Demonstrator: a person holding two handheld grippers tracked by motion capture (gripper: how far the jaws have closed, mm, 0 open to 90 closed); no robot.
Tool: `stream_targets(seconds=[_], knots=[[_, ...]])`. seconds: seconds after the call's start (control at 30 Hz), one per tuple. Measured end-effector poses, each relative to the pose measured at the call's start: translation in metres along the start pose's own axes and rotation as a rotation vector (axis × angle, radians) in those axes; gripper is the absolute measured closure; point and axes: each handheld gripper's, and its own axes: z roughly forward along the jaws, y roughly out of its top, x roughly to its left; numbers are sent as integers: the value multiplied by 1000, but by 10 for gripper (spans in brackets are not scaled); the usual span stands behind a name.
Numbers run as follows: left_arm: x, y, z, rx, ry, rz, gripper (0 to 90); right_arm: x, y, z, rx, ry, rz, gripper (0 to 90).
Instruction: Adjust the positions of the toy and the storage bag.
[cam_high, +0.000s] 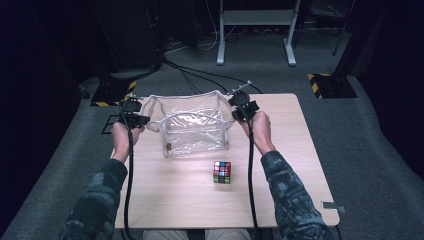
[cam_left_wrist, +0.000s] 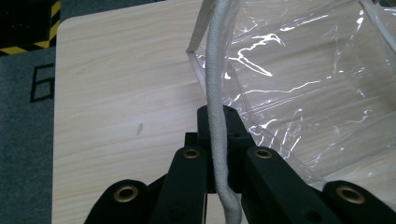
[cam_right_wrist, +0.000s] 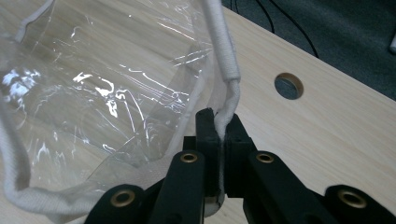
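Tongs (cam_left_wrist: 217, 122) on upright bag (cam_high: 192, 125)

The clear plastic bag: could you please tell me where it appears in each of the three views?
High view: the clear plastic bag stands at the table's far middle, between the two grippers.
Left gripper view: it fills the upper right, its white rope handle clamped in the jaws.
Right gripper view: it fills the left, the handle pinched at centre.
Shared landmark: the light wooden table.
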Motion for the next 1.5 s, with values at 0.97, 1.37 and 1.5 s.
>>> stream_targets(seconds=[0.97,1.37,1.5], knots=[[-49,20,14,83,-108,137,893,-68,-34,-33,116,-47,91,877],[-53,20,23,106,-137,123,891,-80,-40,-26,145,-39,114,868],[-49,20,27,120,-144,91,889,-79,-40,-21,139,-26,127,862]])
